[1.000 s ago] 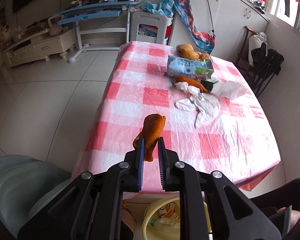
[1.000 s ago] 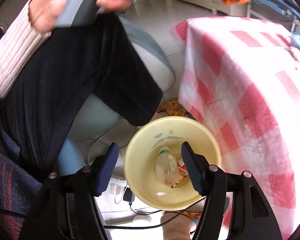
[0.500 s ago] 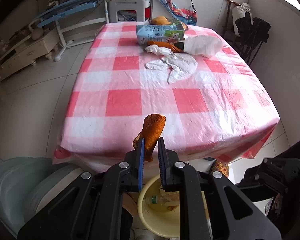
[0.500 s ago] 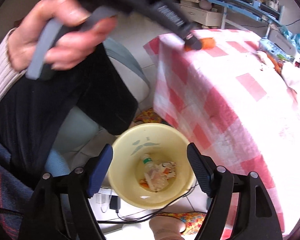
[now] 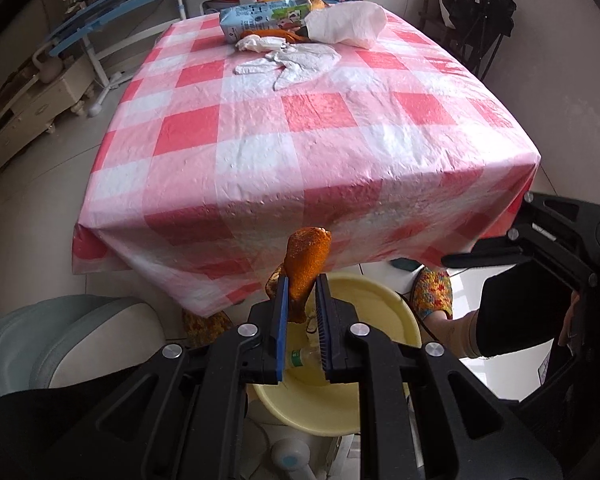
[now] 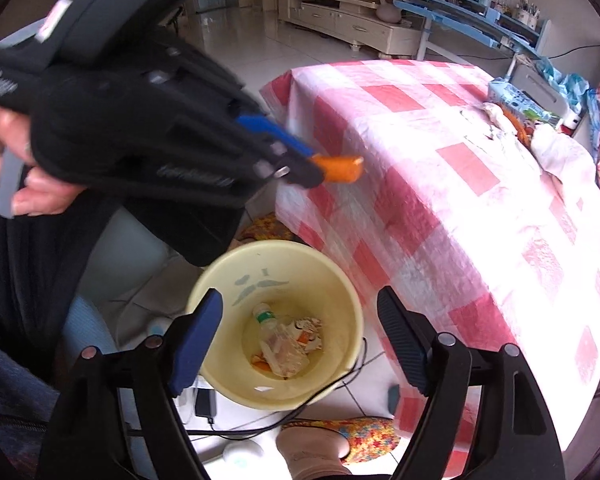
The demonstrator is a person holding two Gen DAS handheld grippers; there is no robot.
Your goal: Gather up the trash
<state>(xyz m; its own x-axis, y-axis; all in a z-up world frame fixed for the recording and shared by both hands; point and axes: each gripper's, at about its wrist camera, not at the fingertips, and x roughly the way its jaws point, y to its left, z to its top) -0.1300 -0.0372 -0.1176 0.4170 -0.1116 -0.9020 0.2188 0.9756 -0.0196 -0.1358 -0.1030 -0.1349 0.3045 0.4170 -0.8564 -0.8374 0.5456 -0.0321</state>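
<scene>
My left gripper (image 5: 302, 292) is shut on a piece of orange peel (image 5: 306, 264), held above the yellow bucket (image 5: 380, 300) on the floor by the table's near edge. From the right wrist view the same left gripper (image 6: 300, 168) shows up high, with the orange peel (image 6: 340, 168) sticking out past the table corner. My right gripper (image 6: 300, 336) hangs over the yellow bucket (image 6: 340, 284), its jaws opening, nothing between them. A plastic bottle (image 6: 278, 344) and scraps lie in the bucket. More trash sits at the table's far end: white tissues (image 5: 296, 60), a white bag (image 5: 348, 24), a carton (image 5: 260, 18).
The table wears a pink checked cloth (image 5: 300, 128). A grey-green seat (image 5: 72, 340) stands left of the bucket. A person's slippered foot (image 5: 434, 292) rests right of the bucket; cables and a charger (image 6: 206, 402) lie beside it on the tiled floor.
My left gripper has pulled back off the table with the peel and sunk toward the bucket. My right gripper's jaws have spread wider over the bucket.
</scene>
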